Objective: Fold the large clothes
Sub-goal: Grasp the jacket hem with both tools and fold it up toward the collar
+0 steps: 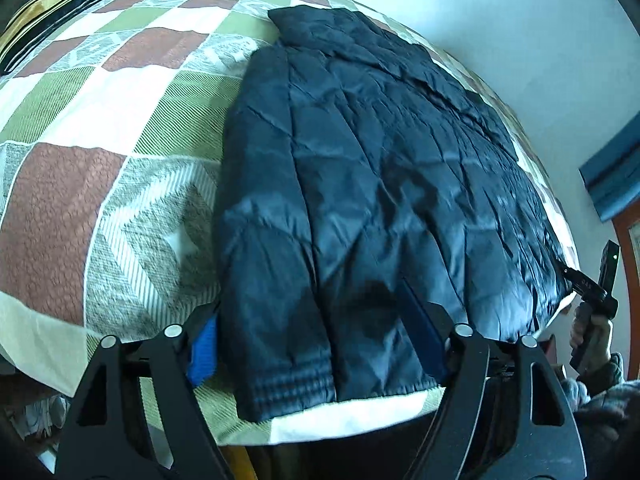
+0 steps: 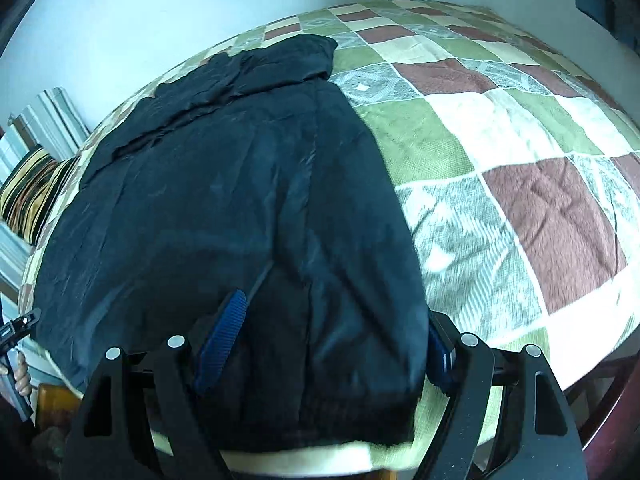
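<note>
- In the left wrist view, a striped pillow [image 1: 44, 12] sits at the far left corner of the bed, partly cut off by the picture's edge.
- The checked quilt [image 1: 100, 152] covers the bed; its near edge hangs over the side, and what lies under it is hidden.
- The left tongs [image 1: 320, 344] stand wide open, one blue pad on each side of the jacket's near sleeve cuff. The left pad is half hidden behind the fabric, and the tongs appear to grip nothing, though the view there is poor.
- The dark quilted jacket [image 1: 360, 168] lies flat on the quilt, collar toward the far wall, hem and cuff at the near edge of the bed.
- At the far right of this view the right tongs [image 1: 588, 284] show small beside the jacket's corner, held in a hand [image 1: 592, 332]; its fingers are too small to read here.
- The right wrist view shows the right tongs [image 2: 320, 348] spread wide over the jacket [image 2: 224, 208], the left pad resting on the fabric, the right pad at the jacket's edge.
- Only this view shows the corrugated panels [image 2: 48, 120] beyond the pillow [image 2: 32, 196].
</note>
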`<action>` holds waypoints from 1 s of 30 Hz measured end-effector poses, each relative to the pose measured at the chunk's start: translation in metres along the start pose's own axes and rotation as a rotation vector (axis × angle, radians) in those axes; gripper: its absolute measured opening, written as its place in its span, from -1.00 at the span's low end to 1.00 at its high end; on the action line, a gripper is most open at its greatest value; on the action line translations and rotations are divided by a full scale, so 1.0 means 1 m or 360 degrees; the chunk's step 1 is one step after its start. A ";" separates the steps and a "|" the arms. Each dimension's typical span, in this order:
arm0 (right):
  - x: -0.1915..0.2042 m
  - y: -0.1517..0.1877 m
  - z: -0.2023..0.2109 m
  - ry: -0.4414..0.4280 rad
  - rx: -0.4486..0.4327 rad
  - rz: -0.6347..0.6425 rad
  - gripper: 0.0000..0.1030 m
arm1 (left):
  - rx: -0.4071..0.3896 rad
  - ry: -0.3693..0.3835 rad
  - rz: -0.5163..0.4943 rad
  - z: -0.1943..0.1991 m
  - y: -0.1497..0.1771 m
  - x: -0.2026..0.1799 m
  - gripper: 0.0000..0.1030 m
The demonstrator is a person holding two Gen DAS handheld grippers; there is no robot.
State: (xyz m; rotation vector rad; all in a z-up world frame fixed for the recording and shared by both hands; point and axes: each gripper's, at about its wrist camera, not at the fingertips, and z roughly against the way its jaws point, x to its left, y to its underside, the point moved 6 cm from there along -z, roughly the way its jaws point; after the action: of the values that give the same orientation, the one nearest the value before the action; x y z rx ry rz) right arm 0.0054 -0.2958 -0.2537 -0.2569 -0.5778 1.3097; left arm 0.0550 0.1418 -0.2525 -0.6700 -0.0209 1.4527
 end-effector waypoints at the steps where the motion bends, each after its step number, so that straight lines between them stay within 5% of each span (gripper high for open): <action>1: 0.002 0.003 0.003 -0.0002 -0.0005 0.0005 0.38 | 0.0003 0.0009 0.0000 0.000 0.002 -0.001 0.33; 7: 0.007 0.015 0.012 -0.0091 0.0002 -0.0006 -0.38 | 0.0054 0.0091 0.0051 -0.002 0.015 -0.006 -0.47; 10: 0.007 0.014 0.014 -0.0174 -0.0002 -0.0073 -0.65 | 0.0034 0.0074 0.0019 -0.001 0.016 -0.011 -0.70; 19: 0.004 -0.007 0.040 -0.0476 -0.0084 -0.0273 -0.79 | -0.0207 0.0231 0.0118 0.048 -0.012 -0.021 -0.80; 30: 0.022 -0.098 0.061 -0.0641 -0.0321 -0.0234 -0.80 | -0.0481 0.0231 0.0140 0.068 -0.120 -0.041 -0.80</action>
State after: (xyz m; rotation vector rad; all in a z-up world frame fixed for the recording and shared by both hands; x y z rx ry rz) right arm 0.0573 -0.3087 -0.1492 -0.1112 -1.0540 1.1658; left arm 0.1293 0.1358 -0.1295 -1.0335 -0.1008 1.4962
